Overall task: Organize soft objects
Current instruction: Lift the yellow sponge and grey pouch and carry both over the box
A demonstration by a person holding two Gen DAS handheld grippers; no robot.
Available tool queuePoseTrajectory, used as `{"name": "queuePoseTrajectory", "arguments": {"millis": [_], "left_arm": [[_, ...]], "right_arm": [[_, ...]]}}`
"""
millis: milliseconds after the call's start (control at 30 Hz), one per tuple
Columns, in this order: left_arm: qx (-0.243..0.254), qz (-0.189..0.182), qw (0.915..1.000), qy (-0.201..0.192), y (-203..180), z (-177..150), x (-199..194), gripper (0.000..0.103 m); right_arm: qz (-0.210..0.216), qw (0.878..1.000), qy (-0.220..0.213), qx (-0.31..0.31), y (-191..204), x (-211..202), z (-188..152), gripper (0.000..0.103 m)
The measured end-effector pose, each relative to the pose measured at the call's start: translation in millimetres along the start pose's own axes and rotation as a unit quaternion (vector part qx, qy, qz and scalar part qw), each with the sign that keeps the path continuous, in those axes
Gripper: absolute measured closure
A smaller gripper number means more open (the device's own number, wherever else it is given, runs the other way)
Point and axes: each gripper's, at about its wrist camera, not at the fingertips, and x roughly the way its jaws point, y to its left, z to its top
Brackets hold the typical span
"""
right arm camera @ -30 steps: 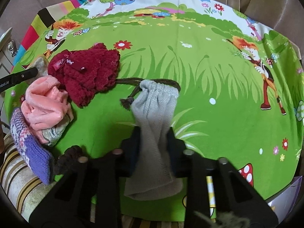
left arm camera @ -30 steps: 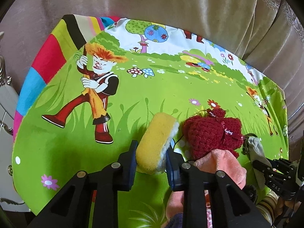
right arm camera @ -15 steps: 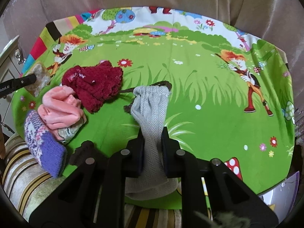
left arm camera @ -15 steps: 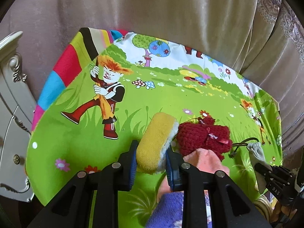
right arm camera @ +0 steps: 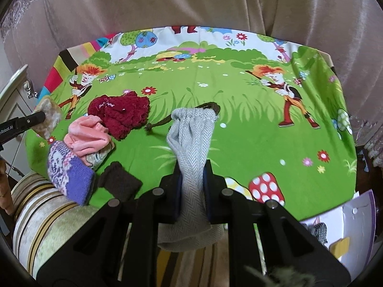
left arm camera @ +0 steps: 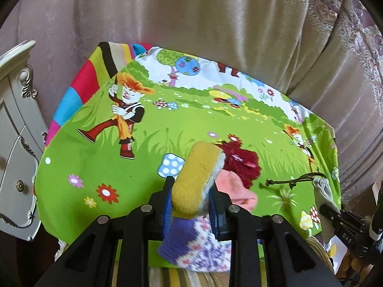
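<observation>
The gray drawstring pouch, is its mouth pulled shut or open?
Shut: the gray drawstring pouch has its top gathered into tight puckers, cord trailing out; the right claw pinches its middle.

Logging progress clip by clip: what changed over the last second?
Both grippers pulled back and up from the cloth: the left gripper carrying the yellow sponge, the right gripper lifting the grey pouch. Both grips stayed shut; the red knit pile stayed put.

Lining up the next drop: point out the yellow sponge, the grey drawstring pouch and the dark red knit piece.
yellow sponge (left arm camera: 196, 179), left wrist view, its top face.
grey drawstring pouch (right arm camera: 191, 138), right wrist view, mid-body.
dark red knit piece (right arm camera: 119, 113), right wrist view, its centre.
</observation>
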Motion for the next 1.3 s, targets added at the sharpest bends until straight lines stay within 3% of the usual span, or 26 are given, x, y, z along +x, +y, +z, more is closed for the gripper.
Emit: {"name": "queuePoseTrajectory", "arguments": {"millis": [767, 1300], "left_arm": [[0.088, -0.076, 0.9929, 0.027, -116.9, -44.9, -23.2, 0.076], [0.174, -0.145, 0.9725, 0.054, -222.1, -83.2, -29.0, 0.076]], "right_arm": [[-0.017, 0.997, -0.034, 0.060, -61.4, -78.4, -50.1, 0.084], [-0.073, 0.987, -0.062, 0.132, -150.9, -136.2, -88.9, 0.084]]}}
